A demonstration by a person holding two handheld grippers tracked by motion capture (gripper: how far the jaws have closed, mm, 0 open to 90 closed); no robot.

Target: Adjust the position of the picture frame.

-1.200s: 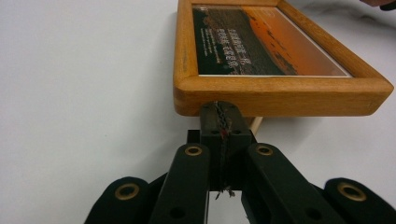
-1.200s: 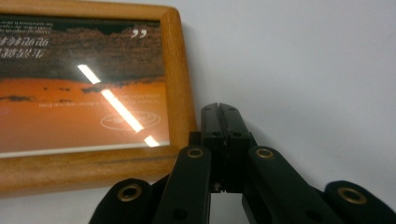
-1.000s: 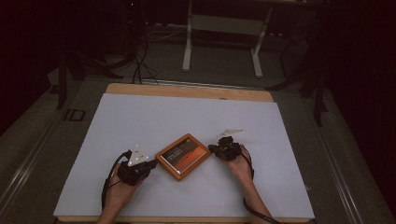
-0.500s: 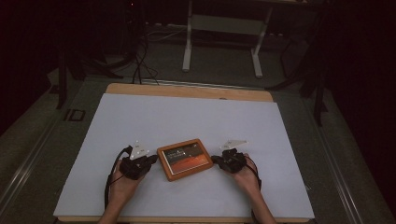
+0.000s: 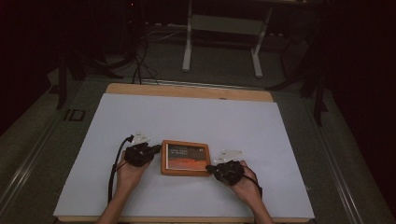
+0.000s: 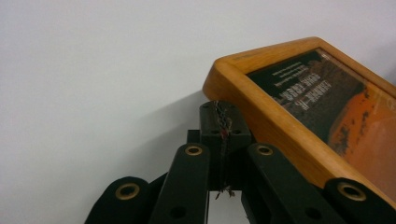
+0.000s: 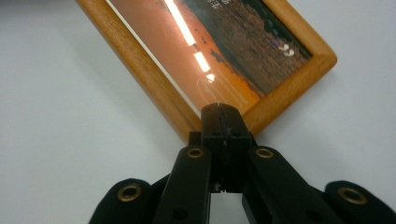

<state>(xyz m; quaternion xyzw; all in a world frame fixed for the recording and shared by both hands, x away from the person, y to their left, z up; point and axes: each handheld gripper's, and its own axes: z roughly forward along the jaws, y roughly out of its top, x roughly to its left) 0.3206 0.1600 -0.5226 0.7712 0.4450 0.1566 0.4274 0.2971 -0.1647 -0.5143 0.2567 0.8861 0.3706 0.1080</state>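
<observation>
Dark floor and cabling surround a white-topped counter (image 5: pixel 187 116). On its near half lies a wooden picture frame (image 5: pixel 185 157), flat, glass up, between the two hands. We see the left hand-held gripper (image 5: pixel 156 149) with jaws pressed together, tip against the frame's left edge near its far corner. The right hand-held gripper (image 5: pixel 208 168), jaws likewise together and holding nothing, touches the near right corner. Risk, as we judge it: the two pushes are offset, so the frame may spin or skid on the smooth top; a tip may ride onto the glass.
</observation>
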